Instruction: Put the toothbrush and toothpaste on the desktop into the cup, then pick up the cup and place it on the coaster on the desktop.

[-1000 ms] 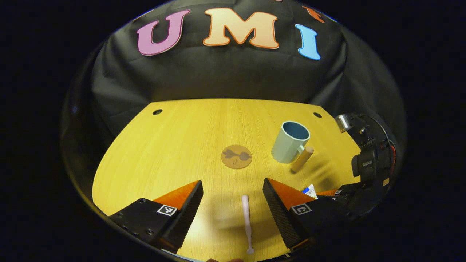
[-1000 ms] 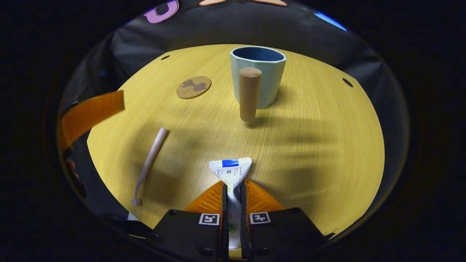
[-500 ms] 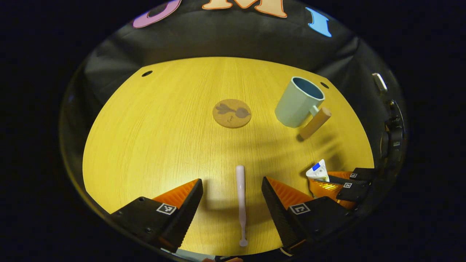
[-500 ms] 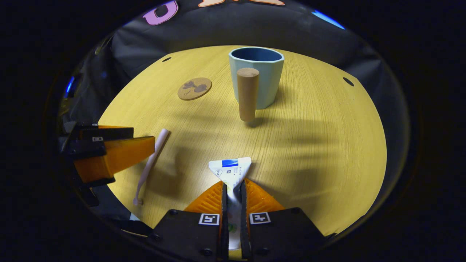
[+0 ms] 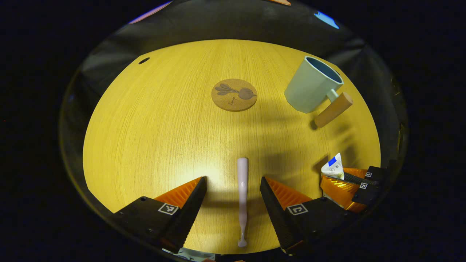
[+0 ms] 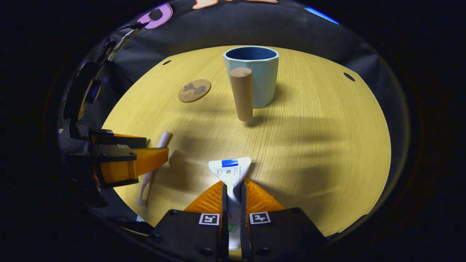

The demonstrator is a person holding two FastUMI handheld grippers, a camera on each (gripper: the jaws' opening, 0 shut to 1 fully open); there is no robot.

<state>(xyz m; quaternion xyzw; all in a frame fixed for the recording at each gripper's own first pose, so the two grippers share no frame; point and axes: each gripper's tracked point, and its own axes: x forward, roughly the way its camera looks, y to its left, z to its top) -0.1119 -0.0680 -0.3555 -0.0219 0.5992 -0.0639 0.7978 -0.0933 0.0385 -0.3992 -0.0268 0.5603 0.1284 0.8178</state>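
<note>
The left gripper point(image 5: 233, 180) is held low over the desktop with its jaws spread wide, one finger on either side of the toothbrush point(image 5: 242, 196) and neither touching it. Seen from the right gripper view, it point(image 6: 162, 154) reaches in from the side, level with the tabletop, the fingers point(image 6: 145, 162) pointing across toward the middle. The right gripper point(image 6: 233, 189) is clamped tight, both fingers pressing the flat sides of the toothpaste point(image 6: 231, 171) tube, whose crimped end sticks out ahead of the tips. In the left gripper view it point(image 5: 336, 180) sits near the table edge.
</note>
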